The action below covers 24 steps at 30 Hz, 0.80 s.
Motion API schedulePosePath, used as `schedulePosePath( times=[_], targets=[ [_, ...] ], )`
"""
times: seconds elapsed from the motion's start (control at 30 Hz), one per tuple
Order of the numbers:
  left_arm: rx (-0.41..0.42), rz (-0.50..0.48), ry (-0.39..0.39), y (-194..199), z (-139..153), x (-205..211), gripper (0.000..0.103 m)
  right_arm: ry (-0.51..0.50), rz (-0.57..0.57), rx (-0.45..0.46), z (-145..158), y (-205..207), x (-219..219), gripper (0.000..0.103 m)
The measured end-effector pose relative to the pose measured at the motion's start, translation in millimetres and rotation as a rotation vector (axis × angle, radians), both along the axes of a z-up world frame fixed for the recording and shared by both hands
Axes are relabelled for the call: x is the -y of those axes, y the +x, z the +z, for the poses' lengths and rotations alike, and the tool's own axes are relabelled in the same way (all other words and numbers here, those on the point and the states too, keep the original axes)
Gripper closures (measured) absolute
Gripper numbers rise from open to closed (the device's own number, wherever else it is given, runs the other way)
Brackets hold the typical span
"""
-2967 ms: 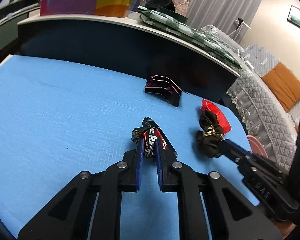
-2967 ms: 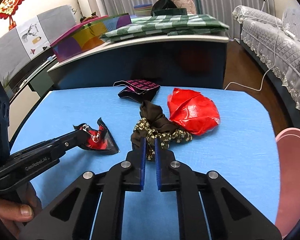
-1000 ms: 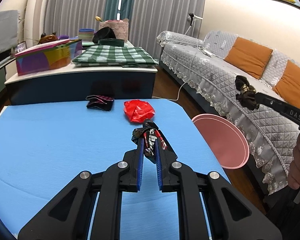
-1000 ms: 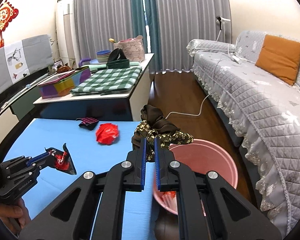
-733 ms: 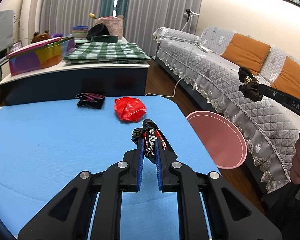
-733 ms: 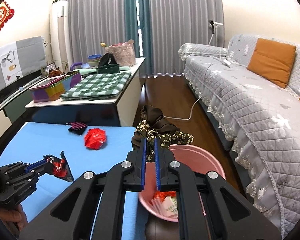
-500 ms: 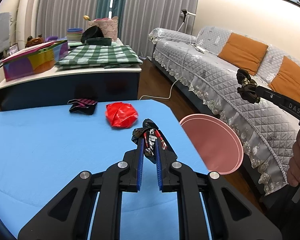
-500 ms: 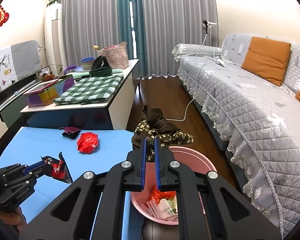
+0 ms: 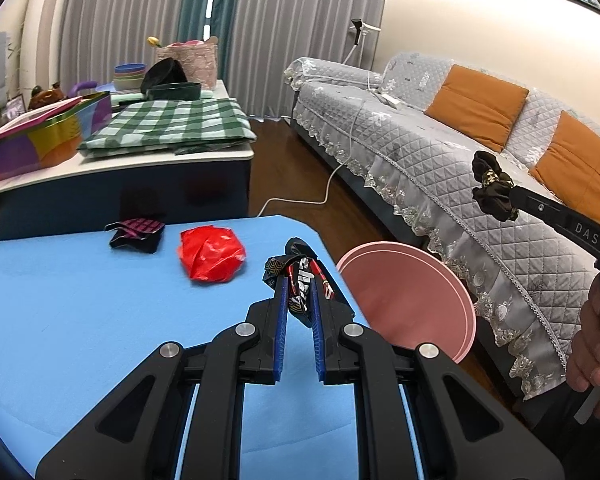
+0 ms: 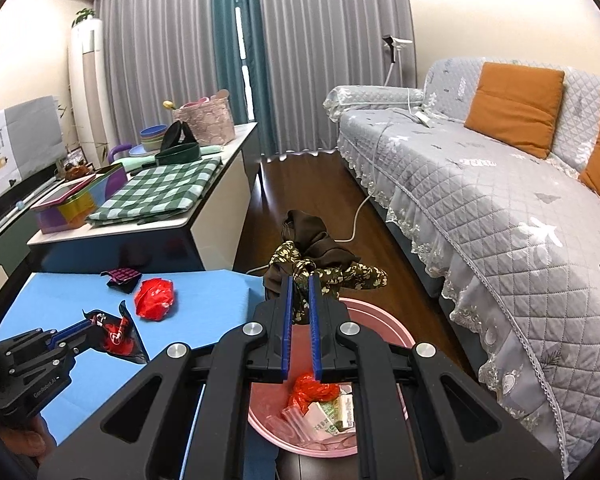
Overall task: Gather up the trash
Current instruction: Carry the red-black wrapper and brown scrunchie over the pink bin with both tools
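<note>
Here the right gripper (image 10: 299, 280) is clamped on a brown rag (image 10: 316, 256), held above the pink bin (image 10: 380, 316) that stands beside the blue table (image 10: 204, 300). The left gripper (image 9: 299, 286) pinches a dark wrapper (image 9: 296, 270) over the table's edge. A red bag (image 9: 211, 254) and a checked wrapper (image 9: 136, 234) lie on the table, near each other.

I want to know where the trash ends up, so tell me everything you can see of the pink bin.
The pink bin is a round, plastic-looking tub standing upright and open on the dark wood floor, beside the blue table's corner and in front of the grey sofa. Inside lie red crumpled wrap, clear film and printed packets. The right gripper, shut on a brown patterned wad, hangs above its rim; nothing visibly touches it.
</note>
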<state>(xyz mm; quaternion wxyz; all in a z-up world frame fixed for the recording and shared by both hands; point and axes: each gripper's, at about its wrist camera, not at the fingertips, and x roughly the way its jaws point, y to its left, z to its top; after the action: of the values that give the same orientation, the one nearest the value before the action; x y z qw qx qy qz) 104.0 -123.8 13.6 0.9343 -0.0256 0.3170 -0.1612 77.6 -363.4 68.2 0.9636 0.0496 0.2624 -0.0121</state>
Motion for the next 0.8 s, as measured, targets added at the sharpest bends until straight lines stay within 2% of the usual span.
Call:
schedulePosePath(
  times=[0.8],
  targets=[
    [-0.019,-0.092,0.012,25,-8,64,0.092,0.072,-0.066,-0.044,-13,21,27,0.095]
  ],
)
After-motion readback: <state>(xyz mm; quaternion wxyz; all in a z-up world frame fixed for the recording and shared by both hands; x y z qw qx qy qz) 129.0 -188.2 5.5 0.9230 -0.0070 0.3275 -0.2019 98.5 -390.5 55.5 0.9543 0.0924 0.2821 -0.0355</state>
